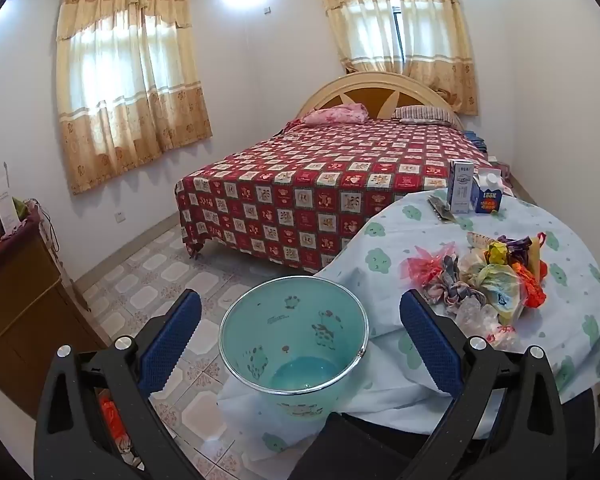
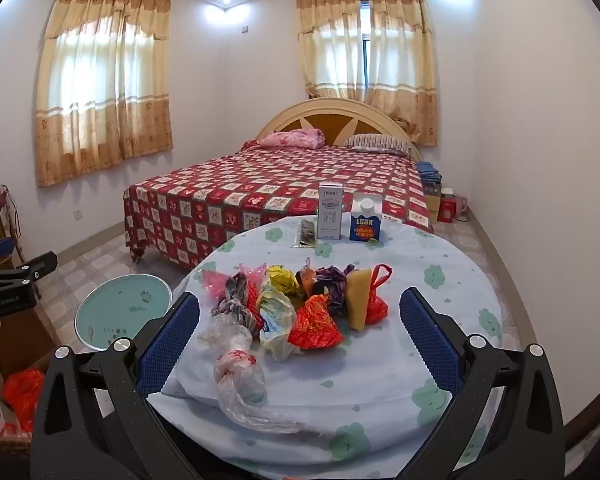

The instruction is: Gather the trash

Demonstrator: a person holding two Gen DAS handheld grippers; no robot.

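Observation:
A pile of knotted plastic bags [image 2: 296, 304] in red, yellow, purple and clear lies on the round table [image 2: 440, 320] with a cloud-print cloth. It also shows in the left wrist view [image 1: 488, 280]. A teal trash bin [image 1: 294, 344] stands on the floor at the table's left edge, empty; it also shows in the right wrist view [image 2: 122, 312]. My left gripper [image 1: 300, 336] is open, above the bin. My right gripper [image 2: 300, 336] is open, just in front of the pile, with a clear bag [image 2: 240, 372] between its fingers, untouched.
Two cartons [image 2: 348, 218] and a dark flat packet [image 2: 306, 234] stand at the table's far side. A bed [image 2: 276, 196] with a red checked cover fills the room behind. A wooden cabinet [image 1: 16, 312] is at the left. A red bag [image 2: 22, 396] lies on the floor.

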